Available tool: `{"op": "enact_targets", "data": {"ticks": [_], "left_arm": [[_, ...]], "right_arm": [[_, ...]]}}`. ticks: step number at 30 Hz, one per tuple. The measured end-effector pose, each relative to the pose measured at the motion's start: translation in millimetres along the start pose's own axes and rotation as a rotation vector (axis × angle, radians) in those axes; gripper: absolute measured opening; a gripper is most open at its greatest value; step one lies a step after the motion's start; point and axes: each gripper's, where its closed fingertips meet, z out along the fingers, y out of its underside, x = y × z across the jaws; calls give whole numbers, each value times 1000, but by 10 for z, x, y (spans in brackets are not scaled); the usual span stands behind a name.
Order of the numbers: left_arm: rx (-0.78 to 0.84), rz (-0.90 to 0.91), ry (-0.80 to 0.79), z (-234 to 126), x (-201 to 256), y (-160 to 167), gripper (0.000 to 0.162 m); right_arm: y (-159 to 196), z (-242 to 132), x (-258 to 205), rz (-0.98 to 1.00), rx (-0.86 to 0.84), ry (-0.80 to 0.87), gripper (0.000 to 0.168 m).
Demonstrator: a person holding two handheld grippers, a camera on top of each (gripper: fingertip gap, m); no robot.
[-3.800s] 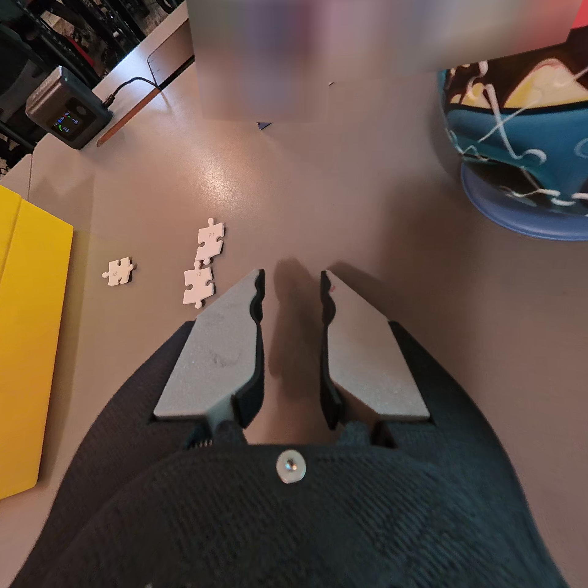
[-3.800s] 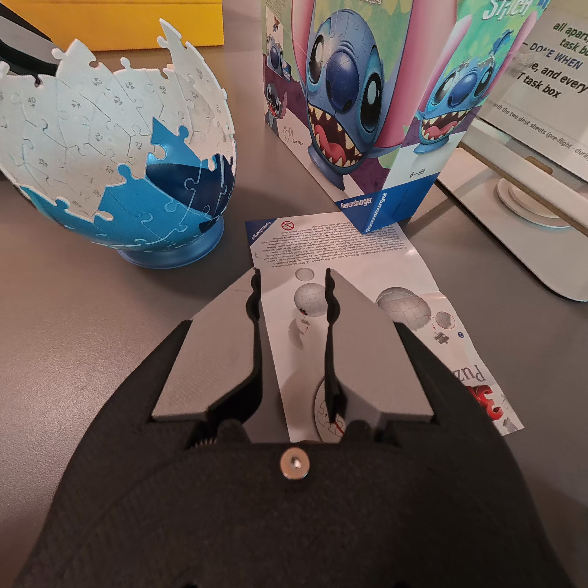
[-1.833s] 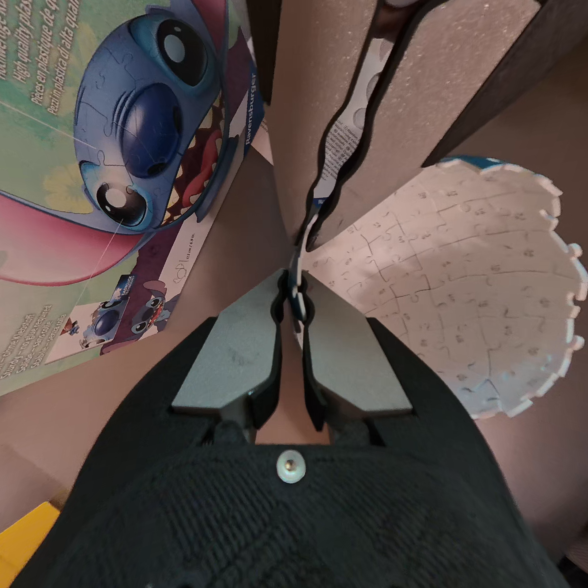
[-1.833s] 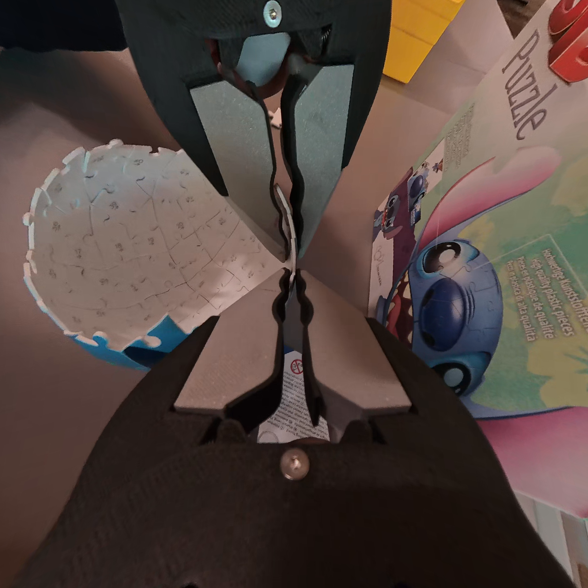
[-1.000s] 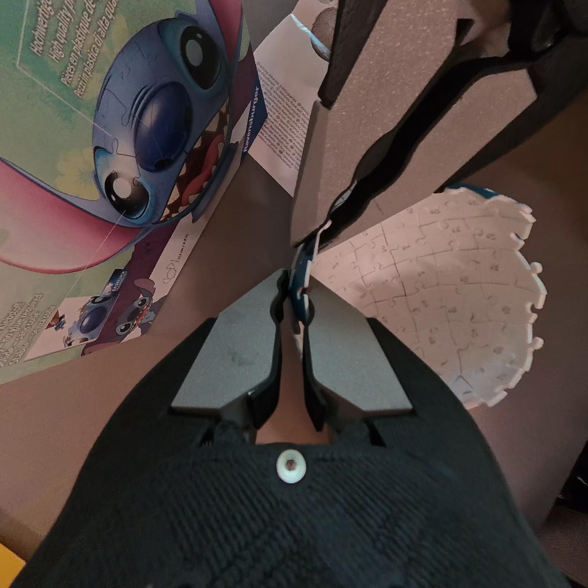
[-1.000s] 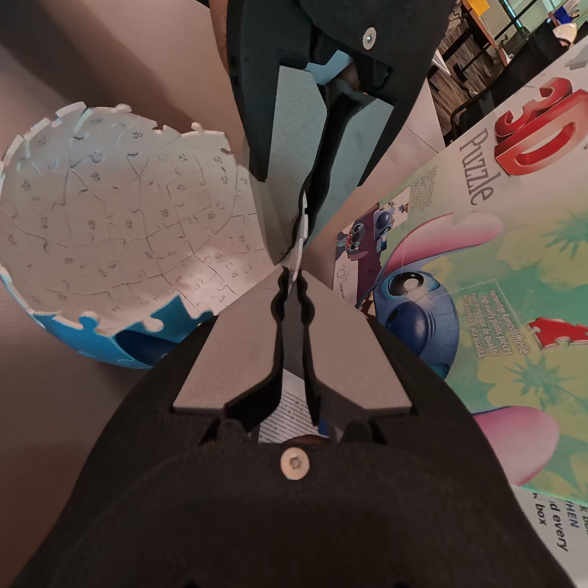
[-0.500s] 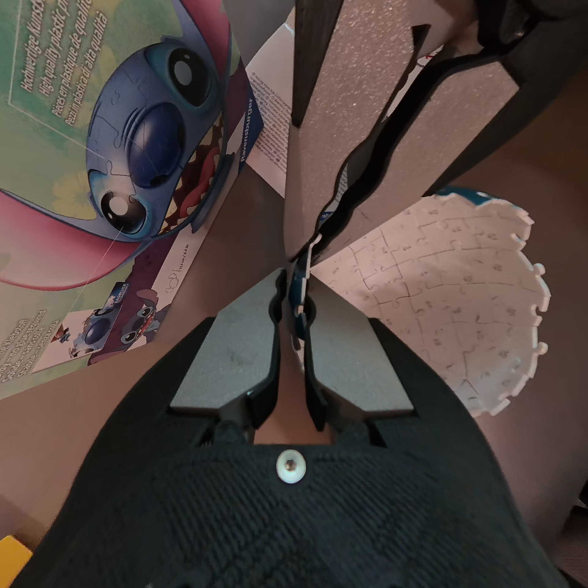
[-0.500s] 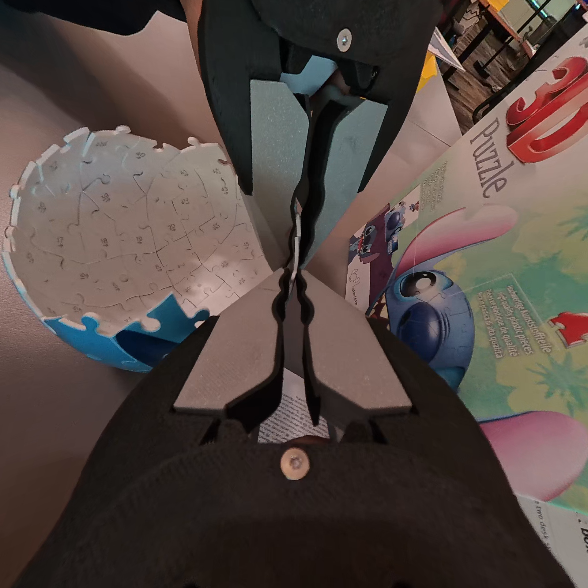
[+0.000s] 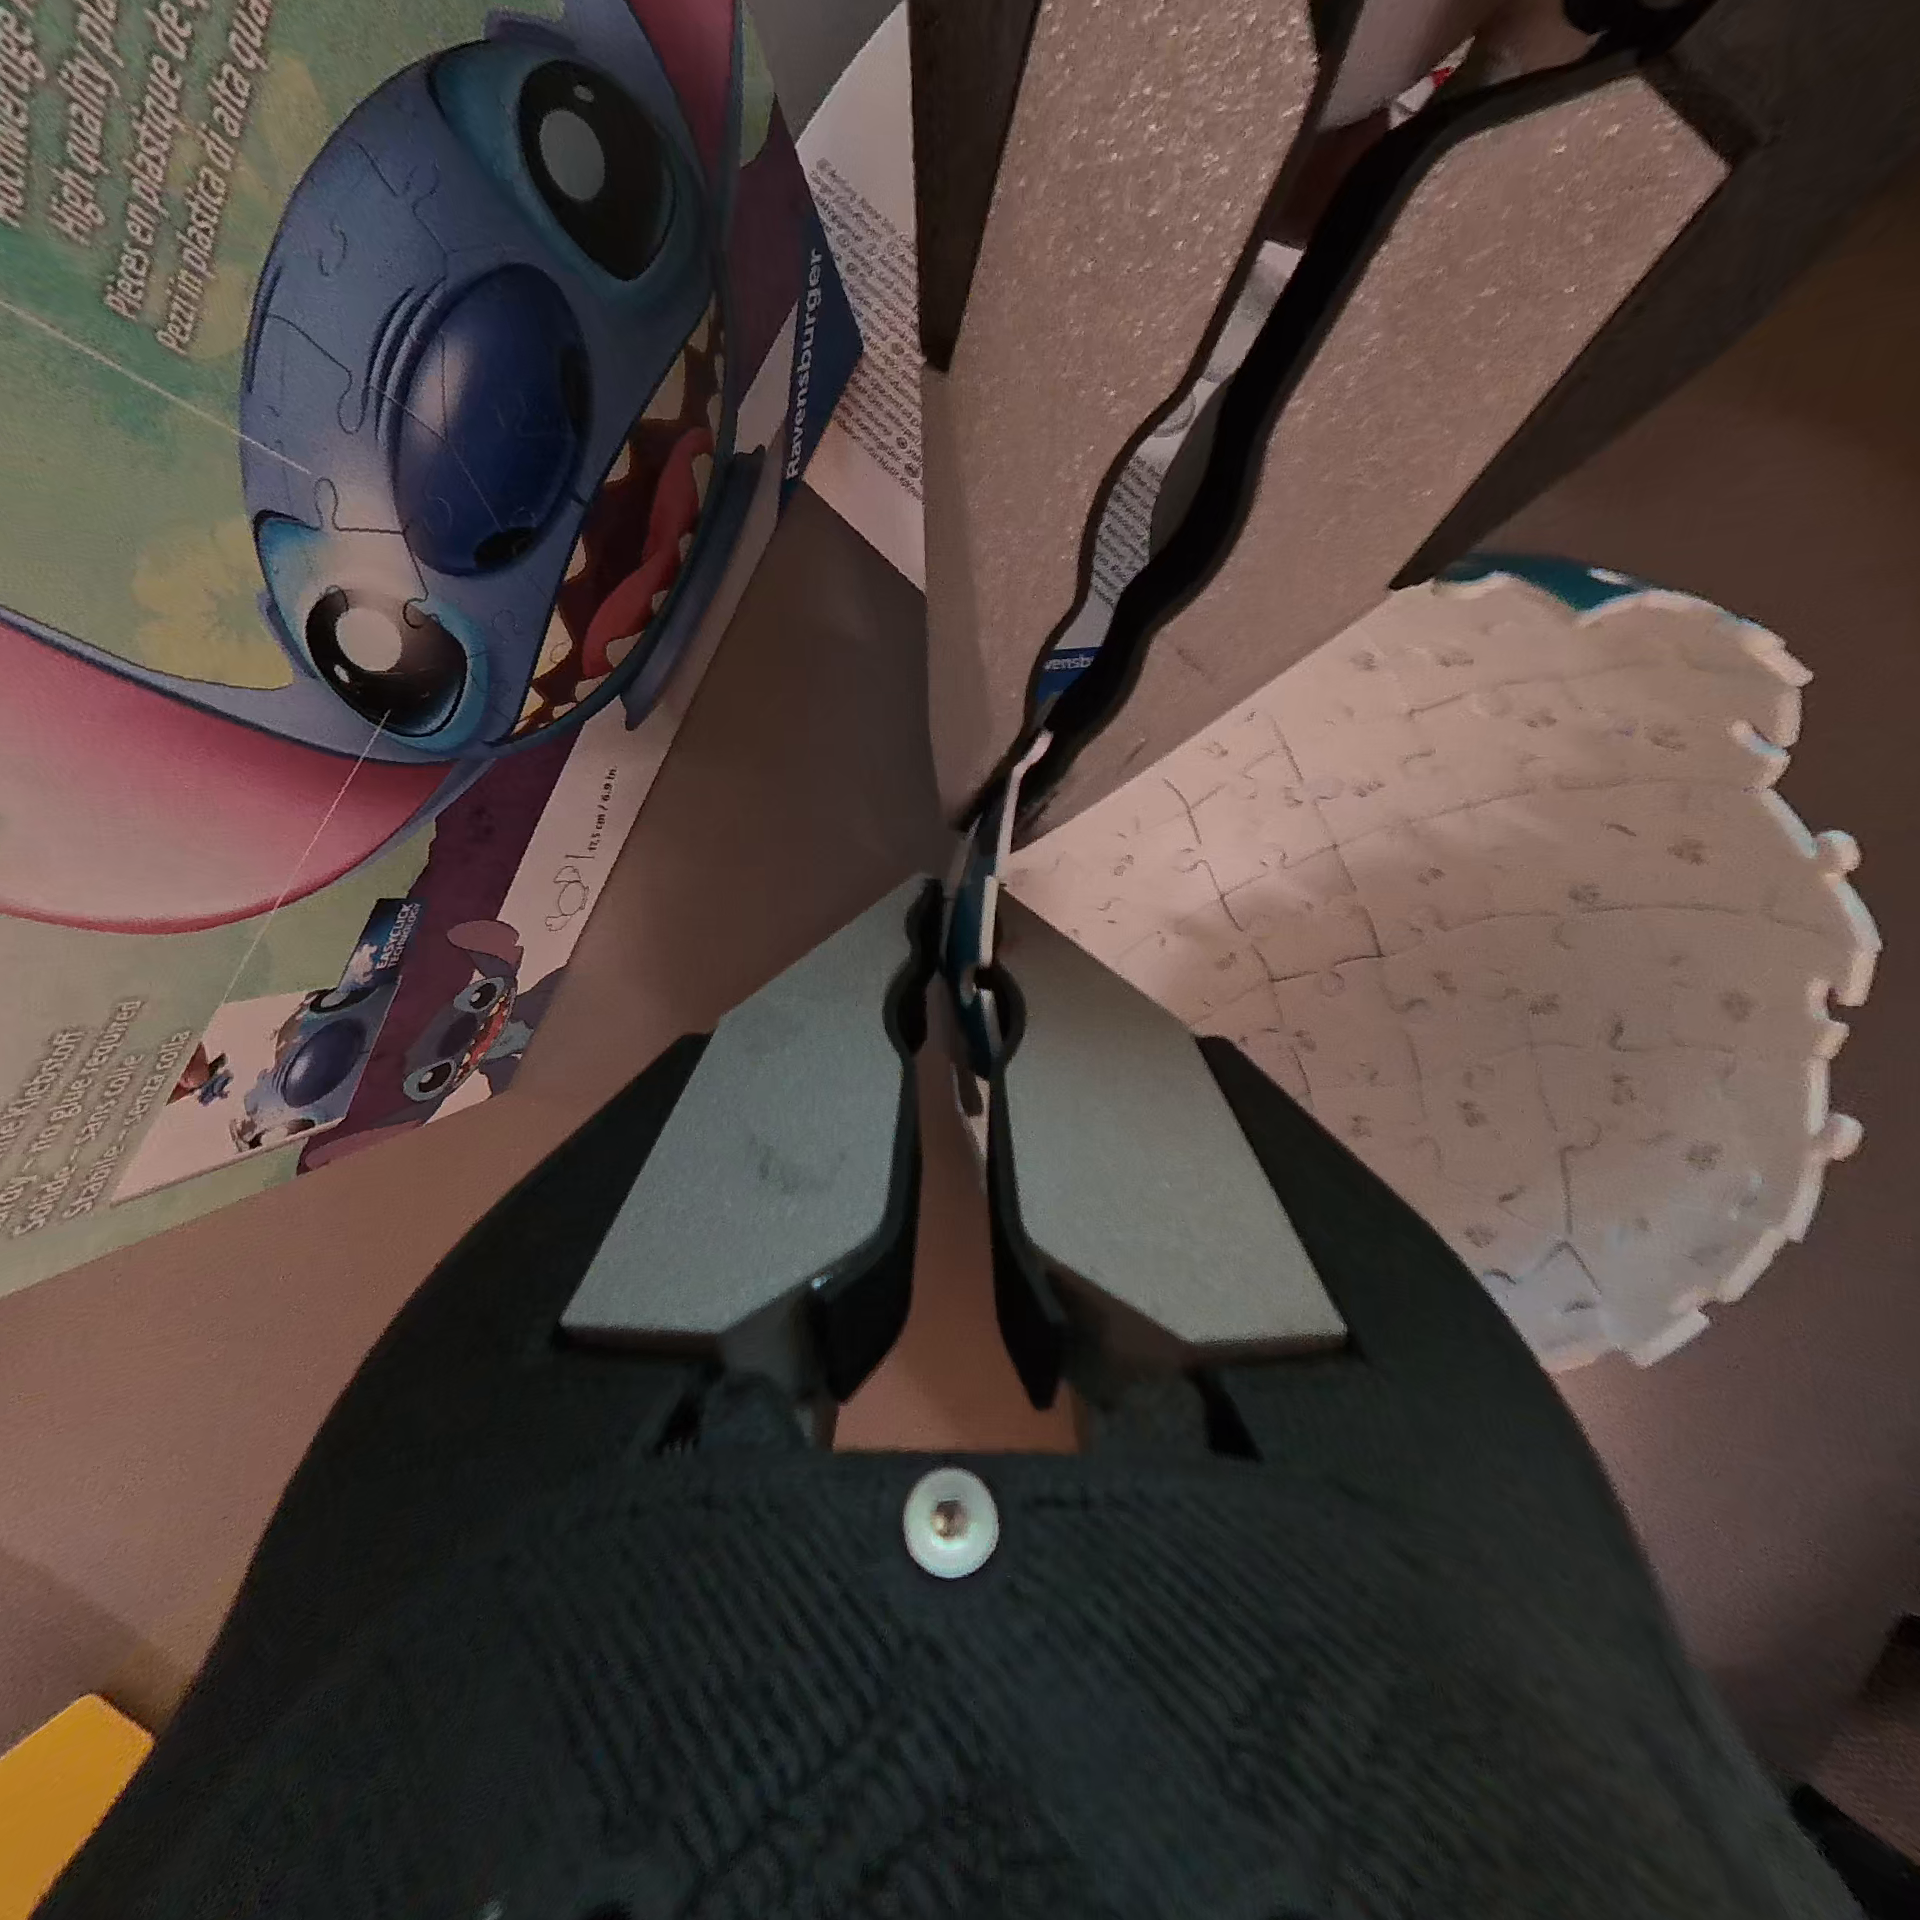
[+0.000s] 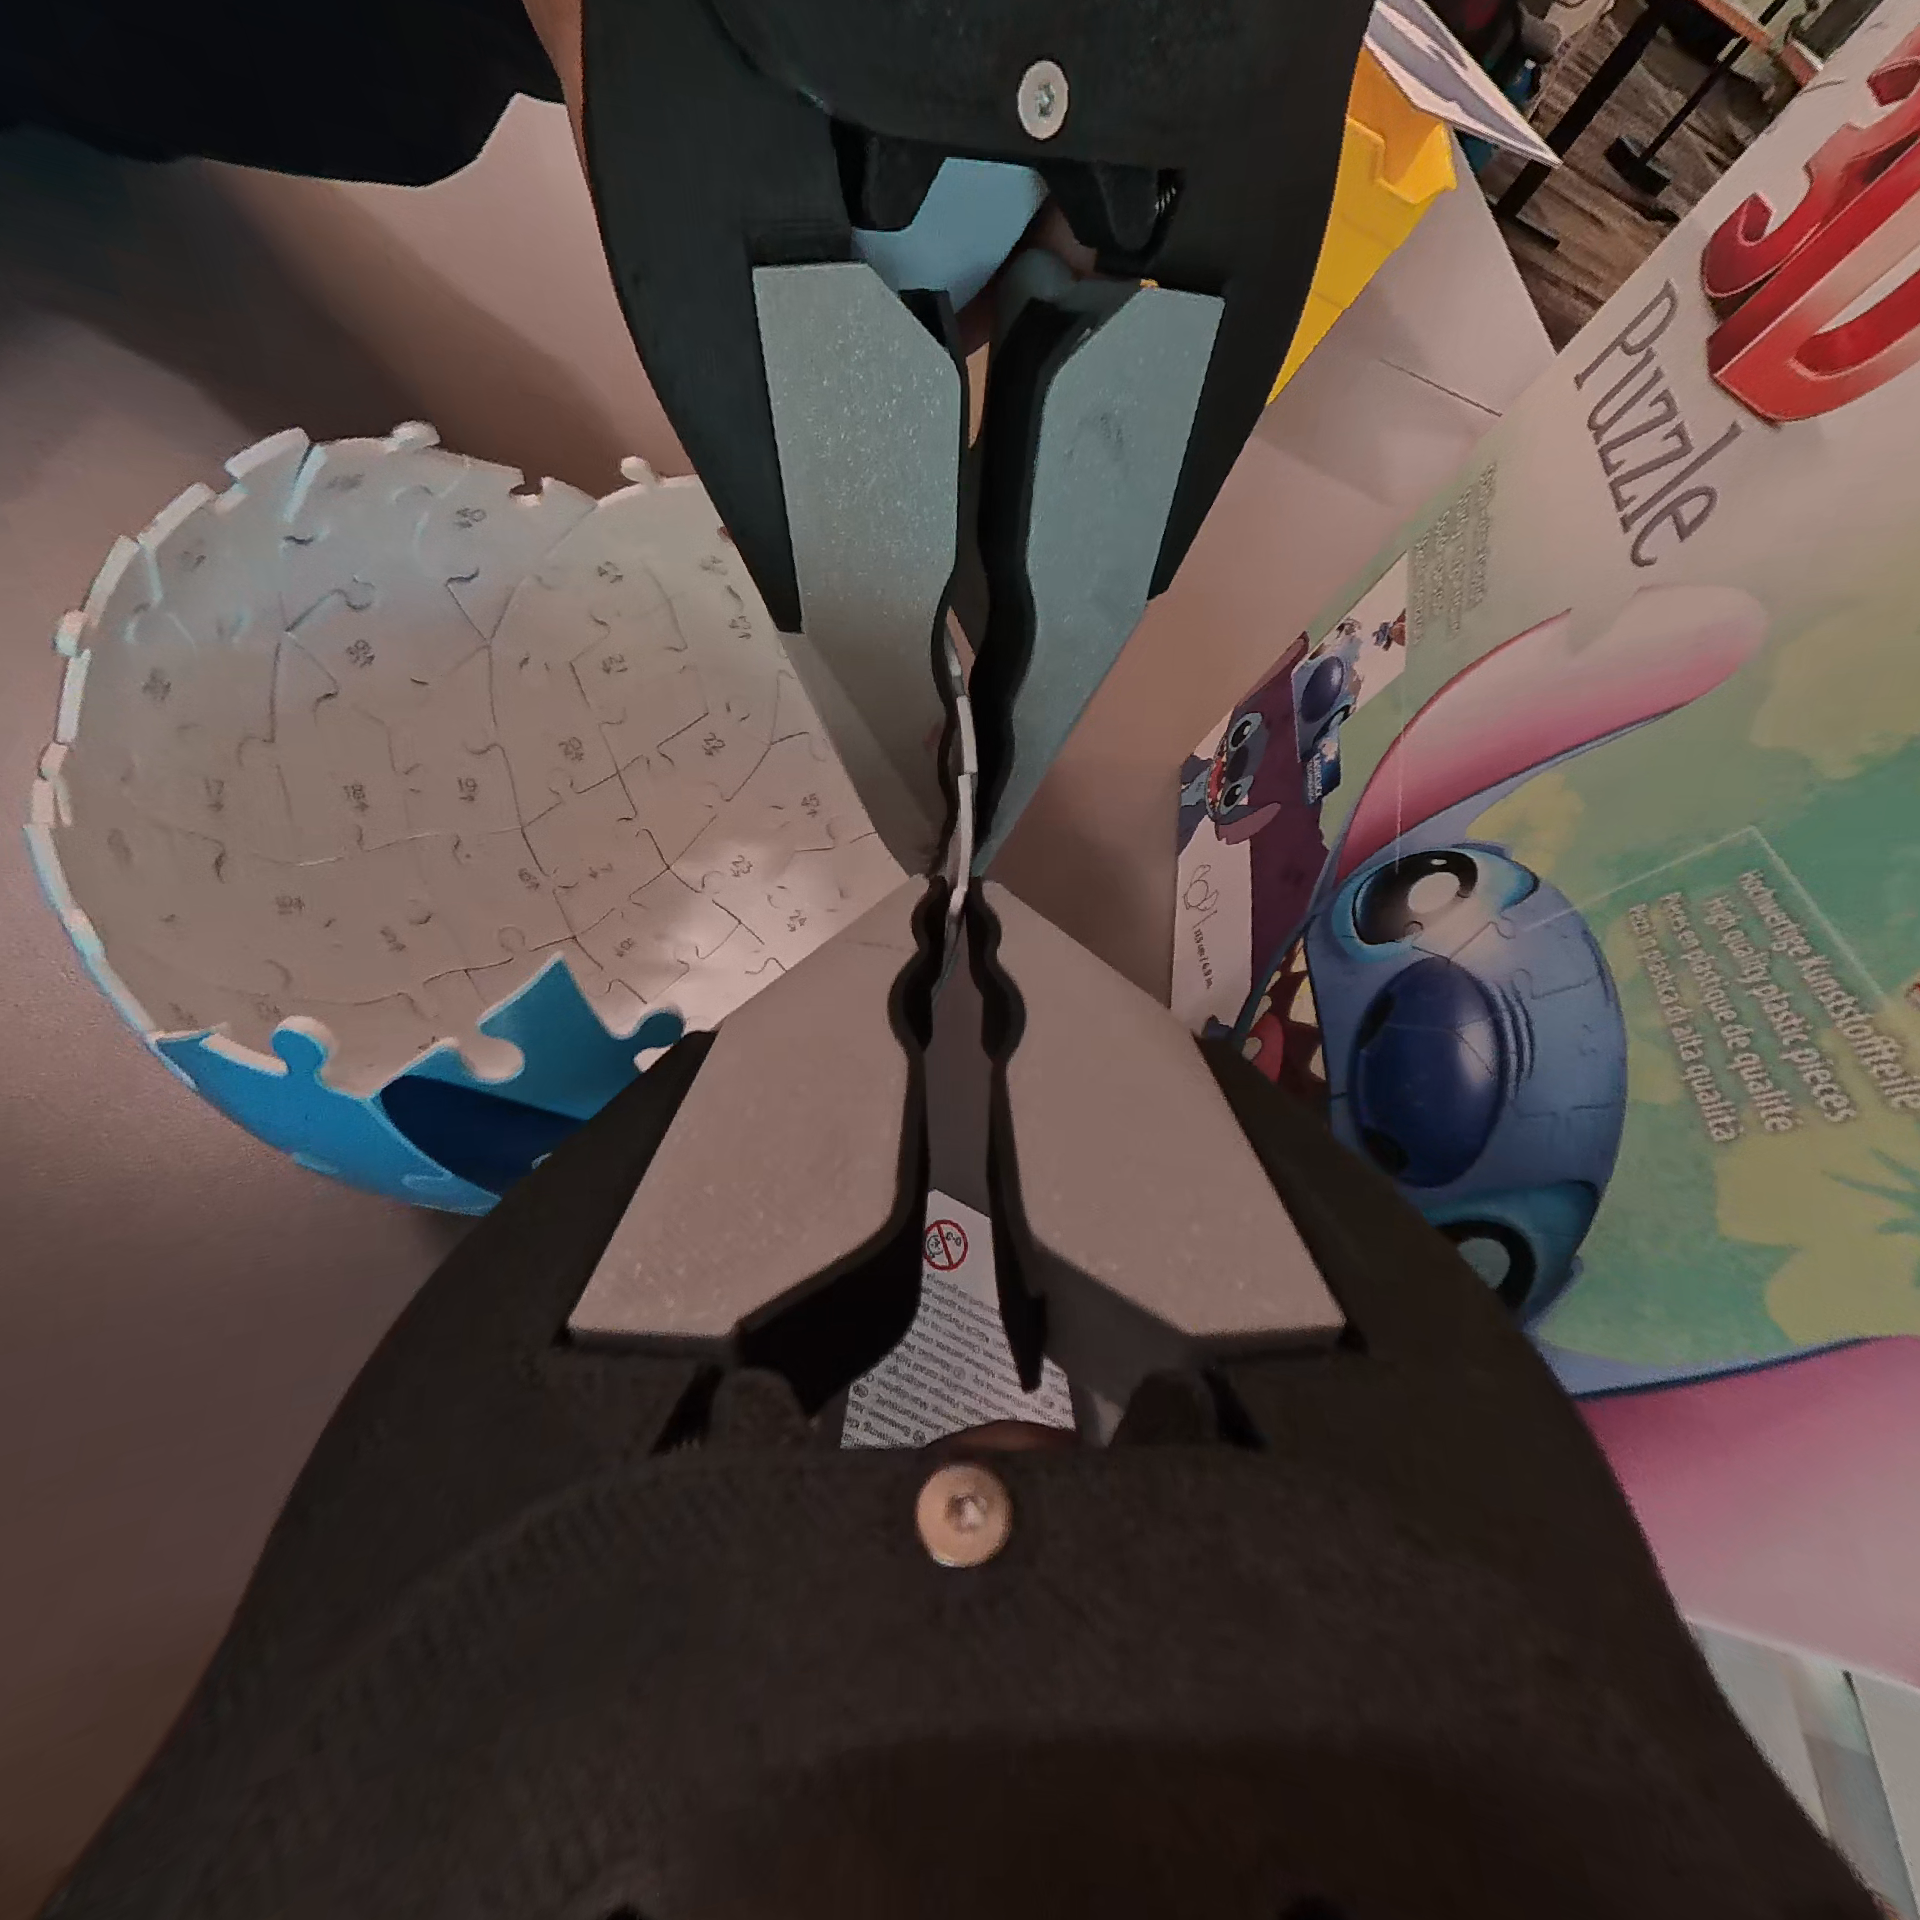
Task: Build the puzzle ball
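Observation:
The half-built puzzle ball is an open bowl, white inside and blue outside, on the grey table; it also shows in the right wrist view. My left gripper and right gripper meet tip to tip in the air beside the bowl's rim. Both are shut on a thin puzzle piece, seen edge-on, blue on one face and white on the other. I cannot tell whether it is one piece or two joined. The right gripper comes from above in the left wrist view.
The puzzle's picture box stands close by, to the right in the right wrist view. An instruction leaflet lies under the grippers. A yellow bin stands behind the left gripper. My two grippers' fingertips are within a few centimetres of each other.
Some seconds ago both grippers were open and empty over the table. Now both are shut on the piece. Over the last second they have lined up straighter, tip to tip.

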Motion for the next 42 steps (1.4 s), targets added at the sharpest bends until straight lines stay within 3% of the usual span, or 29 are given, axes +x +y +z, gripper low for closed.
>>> {"op": "enact_targets", "data": {"ticks": [19, 32, 42], "left_arm": [[12, -89, 66, -6, 2, 15, 1], [-7, -90, 65, 17, 2, 41, 2], [-9, -127, 77, 20, -23, 66, 2]], "right_arm": [[-25, 25, 23, -57, 4, 66, 2], [7, 37, -5, 127, 53, -63, 1], [-26, -71, 60, 141, 29, -63, 5]]}}
